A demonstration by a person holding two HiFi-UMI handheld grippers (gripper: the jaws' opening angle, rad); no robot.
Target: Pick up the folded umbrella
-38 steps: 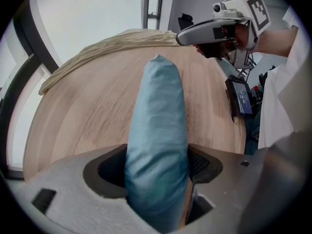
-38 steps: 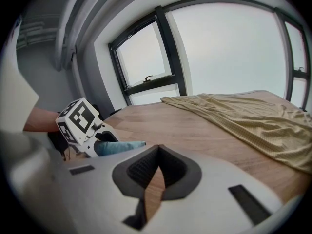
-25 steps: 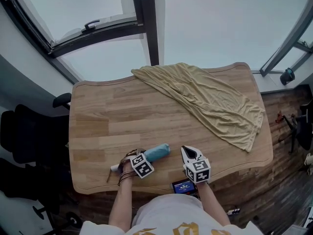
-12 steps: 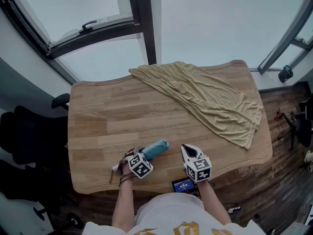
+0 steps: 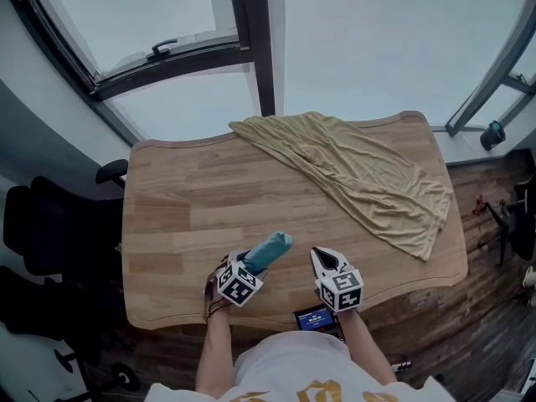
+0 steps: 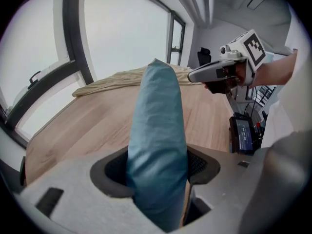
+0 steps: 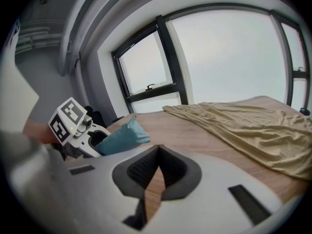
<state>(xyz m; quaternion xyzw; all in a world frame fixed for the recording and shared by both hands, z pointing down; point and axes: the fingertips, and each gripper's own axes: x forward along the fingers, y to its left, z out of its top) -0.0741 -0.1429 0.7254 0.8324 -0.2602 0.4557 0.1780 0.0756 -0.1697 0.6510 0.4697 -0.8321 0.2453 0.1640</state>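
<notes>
The left gripper (image 5: 246,270) has its jaws clamped on the folded umbrella (image 5: 269,250), a teal bundle in its fabric sleeve. In the left gripper view both dark pads press against the sleeve's sides, and the umbrella runs straight out along the jaws. It sits over the near edge of the wooden table (image 5: 184,216), a little left of the middle. Its free end slants up and toward the table's far right, and appears to be raised clear of the wood. The handle end is hidden behind the gripper.

The right gripper (image 5: 326,261) hovers over the same near edge of the table, just right of the umbrella and apart from it. Its jaws are closed: the right gripper view shows the tips meeting, with only a thin sliver of table visible below them and nothing held.

A crumpled tan cloth (image 5: 360,174) is spread across the far right part of the table, from the far edge down toward the right side. A small device with a lit screen (image 5: 316,317) lies at the table's near edge, below the right gripper. A black office chair (image 5: 50,233) stands off the table's left side, and large windows (image 5: 377,40) rise beyond its far edge.
</notes>
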